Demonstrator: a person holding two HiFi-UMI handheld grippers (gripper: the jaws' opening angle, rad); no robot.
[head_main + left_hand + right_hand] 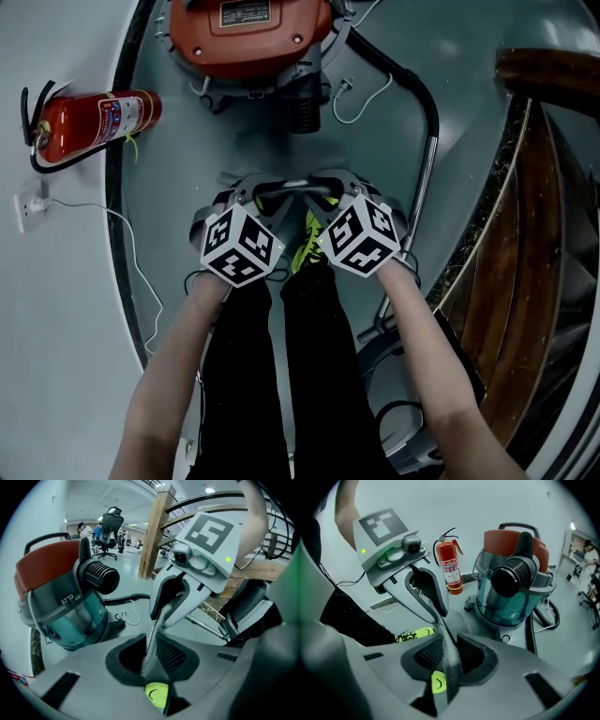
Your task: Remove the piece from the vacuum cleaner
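Note:
The vacuum cleaner (pixel 248 33) has an orange lid and a clear teal bin (pixel 65 602) (pixel 513 592), and it stands on the grey floor ahead of me. My left gripper (pixel 246 192) and right gripper (pixel 339 186) hang close together above my shoes, facing each other. A thin grey strip (pixel 152 641) (pixel 449 648) runs from one gripper's jaws to the other's. The left gripper (pixel 152 660) is shut on one end and the right gripper (pixel 447 663) on the other end. Each gripper shows in the other's view: the right gripper (pixel 161 616), the left gripper (pixel 440 616).
A red fire extinguisher (pixel 89 122) (pixel 449 566) stands by the wall. The black hose (pixel 412 84) and metal wand (pixel 427 178) curve round to my right. A wooden stair railing (pixel 534 187) is at the right. A yellow-green shoe (pixel 307 239) is below the grippers.

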